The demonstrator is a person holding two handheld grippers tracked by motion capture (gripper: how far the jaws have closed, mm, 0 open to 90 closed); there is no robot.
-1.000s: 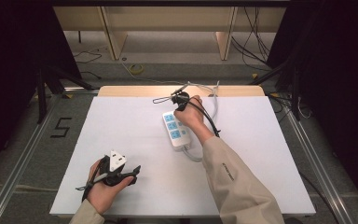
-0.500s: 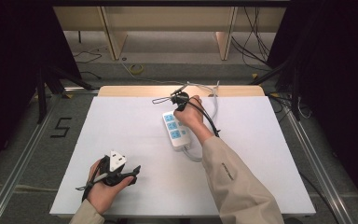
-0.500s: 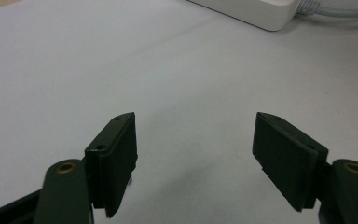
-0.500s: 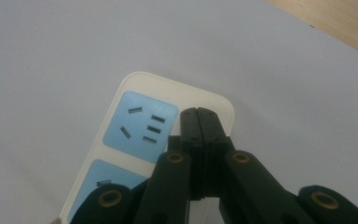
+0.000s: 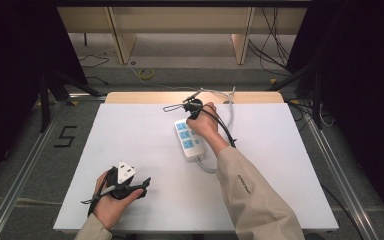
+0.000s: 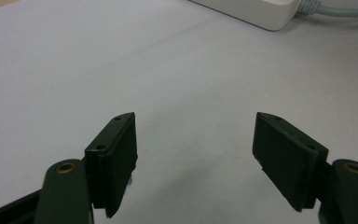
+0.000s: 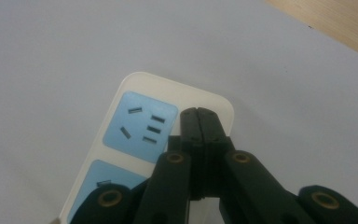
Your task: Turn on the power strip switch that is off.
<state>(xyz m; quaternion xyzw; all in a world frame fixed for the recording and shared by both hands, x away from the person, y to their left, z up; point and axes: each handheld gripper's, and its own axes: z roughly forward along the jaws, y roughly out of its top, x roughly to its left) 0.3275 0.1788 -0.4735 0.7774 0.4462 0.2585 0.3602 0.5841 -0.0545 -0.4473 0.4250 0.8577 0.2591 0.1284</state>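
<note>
High view overhead facing forward-down, two claw views close-up, all sharing power strip (image 5: 188, 140)

I count one white plastic power strip (image 5: 189, 139) on the white-covered bench (image 5: 130, 135). It carries three pale blue socket panels, counted in the high view; my right gripper view shows two of them. One grey cable (image 5: 207, 166) leaves its near end. I hold two black two-jaw grippers: the left gripper (image 5: 142, 184) and the right gripper (image 5: 194, 111). Each has two jaws, so four in all. On the floor, one black numeral marking (image 5: 66, 136) lies left of the bench.
</note>
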